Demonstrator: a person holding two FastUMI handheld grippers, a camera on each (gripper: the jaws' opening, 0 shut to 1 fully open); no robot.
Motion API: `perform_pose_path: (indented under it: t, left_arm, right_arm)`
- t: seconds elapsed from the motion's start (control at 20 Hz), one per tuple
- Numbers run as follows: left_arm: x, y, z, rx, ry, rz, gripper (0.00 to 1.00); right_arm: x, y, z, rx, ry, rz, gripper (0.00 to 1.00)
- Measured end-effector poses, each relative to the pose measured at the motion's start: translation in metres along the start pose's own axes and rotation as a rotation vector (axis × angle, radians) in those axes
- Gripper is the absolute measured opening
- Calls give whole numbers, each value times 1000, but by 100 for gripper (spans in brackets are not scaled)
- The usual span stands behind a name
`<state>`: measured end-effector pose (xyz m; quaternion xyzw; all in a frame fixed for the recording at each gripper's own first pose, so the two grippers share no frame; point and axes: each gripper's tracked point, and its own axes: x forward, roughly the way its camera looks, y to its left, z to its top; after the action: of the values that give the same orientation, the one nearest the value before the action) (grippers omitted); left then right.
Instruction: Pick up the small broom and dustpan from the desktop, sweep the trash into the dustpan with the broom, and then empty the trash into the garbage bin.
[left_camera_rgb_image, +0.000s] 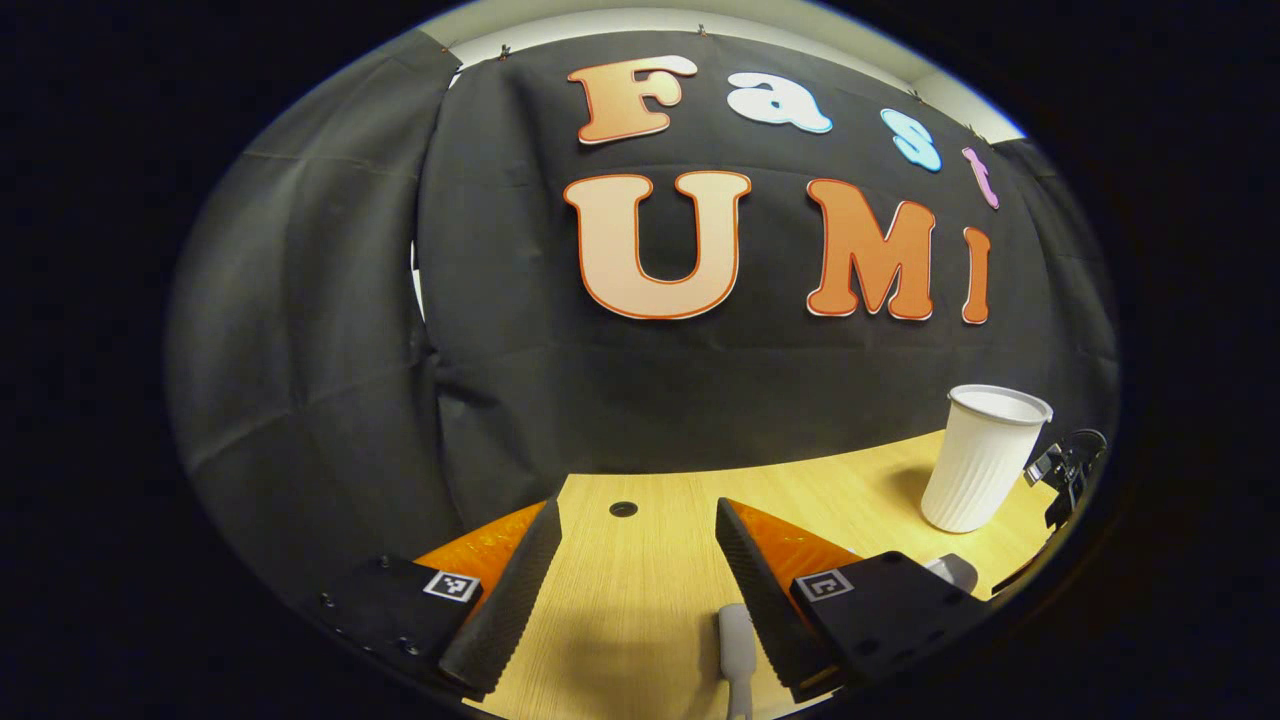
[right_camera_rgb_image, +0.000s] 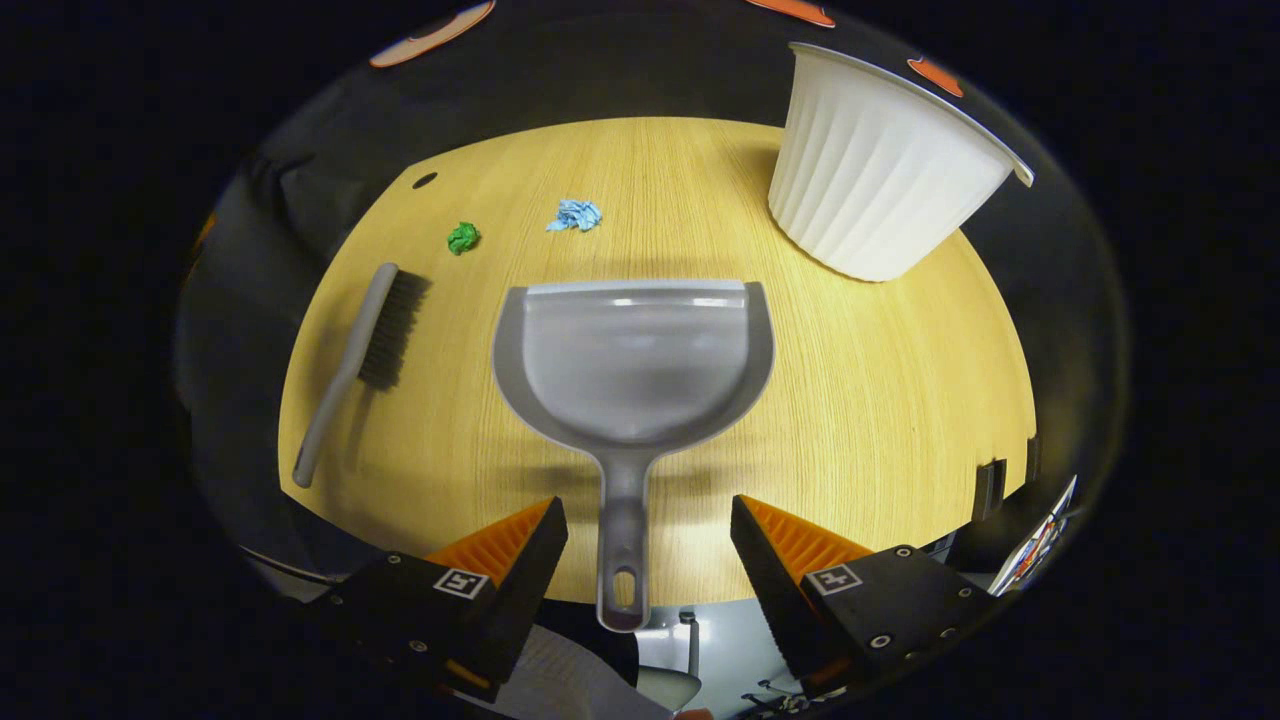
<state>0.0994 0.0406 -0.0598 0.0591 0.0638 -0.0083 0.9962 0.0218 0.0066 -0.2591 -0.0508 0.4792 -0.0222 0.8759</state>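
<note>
In the right gripper view a grey dustpan (right_camera_rgb_image: 632, 360) lies flat on the wooden desktop (right_camera_rgb_image: 880, 400), its handle (right_camera_rgb_image: 622, 545) reaching back between the spread fingers of my right gripper (right_camera_rgb_image: 648, 545), which is open and not touching it. A grey broom (right_camera_rgb_image: 362, 350) with dark bristles lies to the dustpan's left. A green paper ball (right_camera_rgb_image: 462, 238) and a blue paper scrap (right_camera_rgb_image: 575, 215) rest beyond the pan. My left gripper (left_camera_rgb_image: 640, 580) is open above the desktop (left_camera_rgb_image: 640, 560), with the broom's handle end (left_camera_rgb_image: 735, 655) just inside its right finger.
A white ribbed bin (right_camera_rgb_image: 880, 180) stands at the far right of the desktop, also seen as the bin (left_camera_rgb_image: 980, 455) in the left gripper view. A small round hole (left_camera_rgb_image: 623, 509) marks the tabletop. Black clips (left_camera_rgb_image: 1068, 475) sit at the right edge.
</note>
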Motion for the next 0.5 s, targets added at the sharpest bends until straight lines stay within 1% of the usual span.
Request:
perform_pose_path:
  t: [0.15, 0.2, 0.25, 0.35, 0.45, 0.5]
  left_arm:
    - [3, 4, -6, -1, 16, 7, 99]
    - [4, 6, -7, 2, 19, 10, 96]
    - [5, 7, -10, 7, 22, 11, 98]
    - [7, 8, -12, 16, 29, 14, 99]
    - [10, 7, -14, 12, 38, 10, 98]
    - [12, 7, -16, 9, 43, 9, 96]
  right_arm:
    - [3, -2, -4, -12, 36, -13, 99]
    - [7, -1, -4, -13, 48, -14, 99]
    - [11, 1, -4, -11, 56, -9, 99]
    - [16, 2, -7, -8, 88, -8, 99]
    - [22, 5, -9, -12, 115, 0, 99]
    - [24, 6, -7, -18, 119, 0, 99]
